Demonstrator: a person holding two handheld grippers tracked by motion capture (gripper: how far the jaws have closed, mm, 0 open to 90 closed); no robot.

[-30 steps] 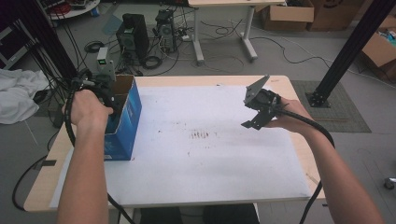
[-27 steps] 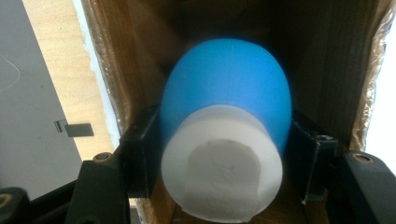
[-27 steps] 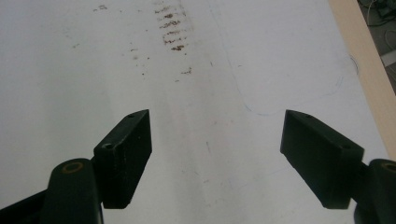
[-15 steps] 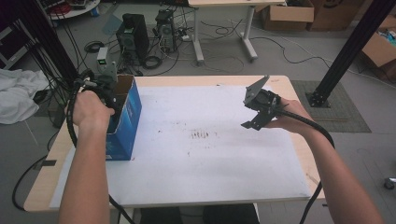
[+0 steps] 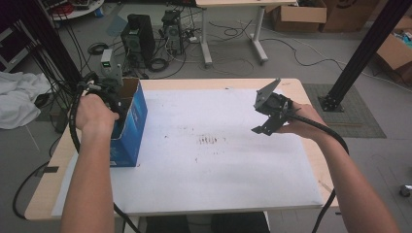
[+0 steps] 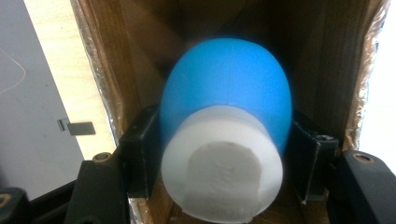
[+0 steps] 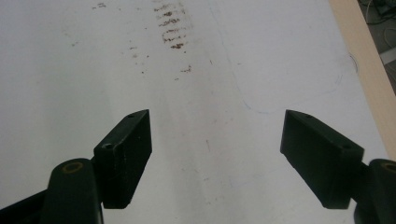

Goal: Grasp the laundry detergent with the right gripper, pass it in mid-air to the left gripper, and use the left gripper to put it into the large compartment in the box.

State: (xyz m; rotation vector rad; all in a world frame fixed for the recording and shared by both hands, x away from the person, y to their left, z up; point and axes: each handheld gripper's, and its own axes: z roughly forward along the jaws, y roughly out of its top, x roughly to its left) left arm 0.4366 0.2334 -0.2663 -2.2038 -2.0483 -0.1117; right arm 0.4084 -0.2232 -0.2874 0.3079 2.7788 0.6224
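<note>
Left gripper [image 6: 219,154] lowered into the open top of a blue-sided cardboard box [image 5: 132,127] with bare brown inner walls, at the left edge of the white-topped wooden desk [image 5: 218,165]. Fingers [image 6: 140,156] clamped on a rounded blue object with a blunt white end [image 6: 224,135], one black pad against each flank, just where the blue body meets the white part. White end facing the camera in the left gripper view and reaching nearer than the pads; blue dome bulging past them, deeper into the box. Brown cardboard close on both sides, a crinkled clear film along its edges. Whether the object touches the box floor: cannot tell. In the high view, the left hand [image 5: 94,114] poised over the box opening, gripper body mostly hidden behind it, cable looping down off the desk edge.

Right gripper [image 5: 268,116] held above the right half of the desk, well apart from the box, tilted down toward the white surface. Its fingers [image 7: 126,154] spread wide, nothing between them, bare white desktop beneath with a patch of brownish smudges [image 7: 170,28] farther ahead and the pale wooden rim at the right.
</note>
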